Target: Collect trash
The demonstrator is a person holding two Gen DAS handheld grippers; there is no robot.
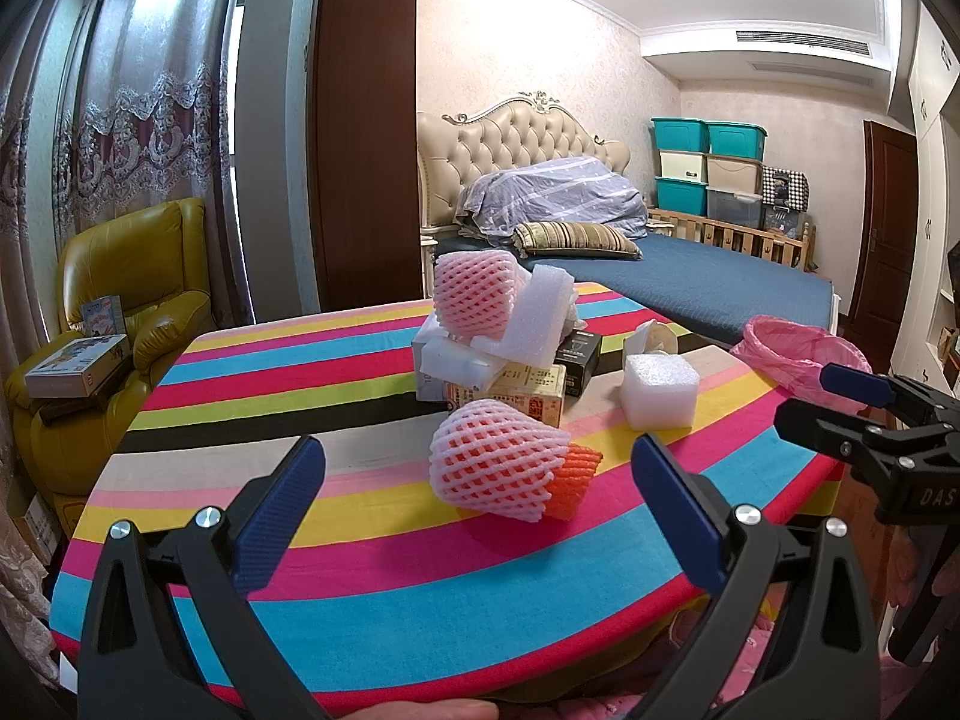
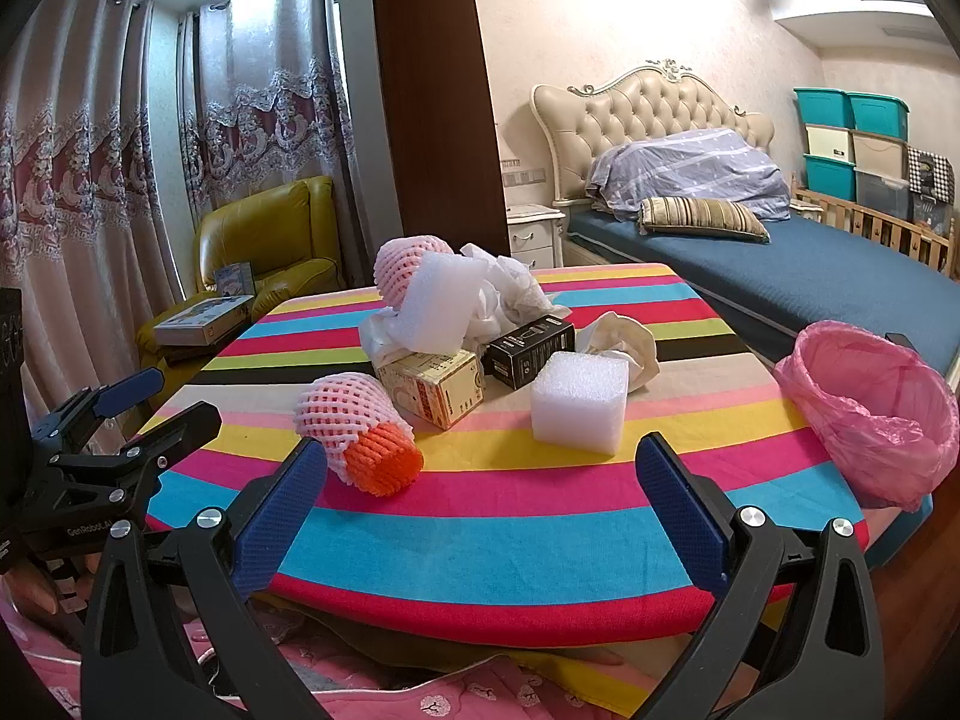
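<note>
Two foam nets (image 1: pixel 495 459) (image 1: pixel 474 297), two cartons (image 2: pixel 435 387) (image 2: pixel 528 351), one bin (image 2: pixel 873 414).

"GenRobot" on left gripper (image 2: pixel 129 414)

Bedroom: tufted bed (image 2: pixel 750 264), yellow armchair (image 1: pixel 120 300) (leather), lace curtains (image 2: pixel 90 150).

Yellow armchair (image 2: pixel 264 240), bed (image 2: pixel 780 276), stacked storage bins (image 1: pixel 708 165), lace curtains (image 2: pixel 90 150).
</note>
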